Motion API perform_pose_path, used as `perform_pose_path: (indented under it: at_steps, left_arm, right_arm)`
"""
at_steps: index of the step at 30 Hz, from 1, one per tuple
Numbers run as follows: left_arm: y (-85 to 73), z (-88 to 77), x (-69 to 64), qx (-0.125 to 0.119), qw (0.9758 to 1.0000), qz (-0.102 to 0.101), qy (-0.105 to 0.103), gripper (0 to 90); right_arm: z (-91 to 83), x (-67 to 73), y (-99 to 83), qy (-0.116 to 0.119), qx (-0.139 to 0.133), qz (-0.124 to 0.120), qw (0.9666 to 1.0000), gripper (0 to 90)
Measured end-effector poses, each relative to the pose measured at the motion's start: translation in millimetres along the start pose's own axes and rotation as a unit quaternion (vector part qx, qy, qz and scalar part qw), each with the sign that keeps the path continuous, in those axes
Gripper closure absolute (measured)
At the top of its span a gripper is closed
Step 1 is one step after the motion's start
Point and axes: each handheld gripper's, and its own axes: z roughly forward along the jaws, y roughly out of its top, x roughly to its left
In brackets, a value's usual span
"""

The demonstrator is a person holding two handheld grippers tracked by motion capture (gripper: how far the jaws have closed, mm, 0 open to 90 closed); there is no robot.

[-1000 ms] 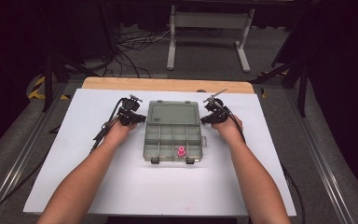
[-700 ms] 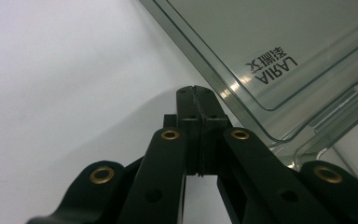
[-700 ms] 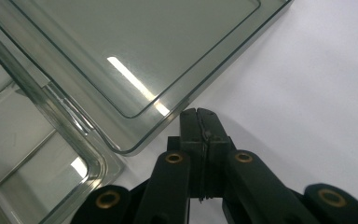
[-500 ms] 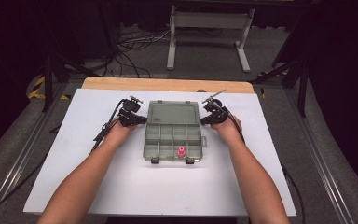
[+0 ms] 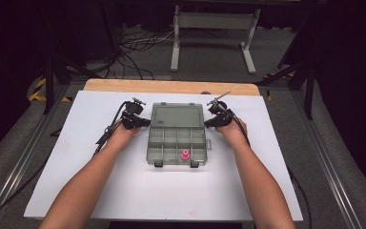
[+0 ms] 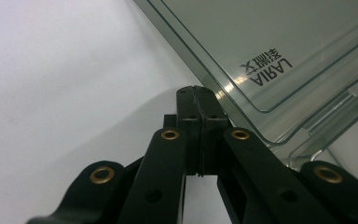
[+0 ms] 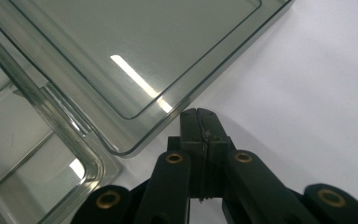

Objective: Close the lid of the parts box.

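At frame centre, I hold my left gripper (image 5: 146,122) and right gripper (image 5: 207,123), both closed empty, beside the open box's lid (image 5: 177,116); next probably lifting it shut.

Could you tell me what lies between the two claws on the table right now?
In the high view, the open clear compartment box lies between the left claw and right claw, its flat lid directly between their shut tips.

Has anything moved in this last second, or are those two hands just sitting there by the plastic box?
Nothing has visibly changed. The left gripper and right gripper stay shut, one at each side of the open compartment box, near its lid, holding nothing. The box lies open as before, and the pink piece sits in the same front compartment.
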Motion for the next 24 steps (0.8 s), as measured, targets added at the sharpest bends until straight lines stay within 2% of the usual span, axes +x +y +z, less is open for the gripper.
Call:
perform_pose_path:
  at_steps: [9,19,20,24]
  left_arm:
    - [0.7,0.9,1.0,-0.003,1.0,-0.006,-0.001,89.8]
    - [2.0,3.5,-1.5,-0.011,0.9999,-0.004,0.007,89.8]
    - [2.5,3.8,-0.6,-0.014,0.9998,0.003,0.01,89.8]
    - [2.7,4.7,-1.8,-0.017,0.9998,-0.004,0.01,89.8]
  right_arm:
    - [1.3,-1.6,0.8,-0.001,-0.006,0.0,1.0,90.0]
    - [3.6,-1.4,3.0,-0.007,-0.014,-0.005,0.9999,90.0]
    - [4.0,-1.4,3.2,-0.009,-0.016,-0.006,0.9998,90.0]
    - [5.0,-1.7,3.9,-0.01,-0.02,-0.003,0.9997,90.0]
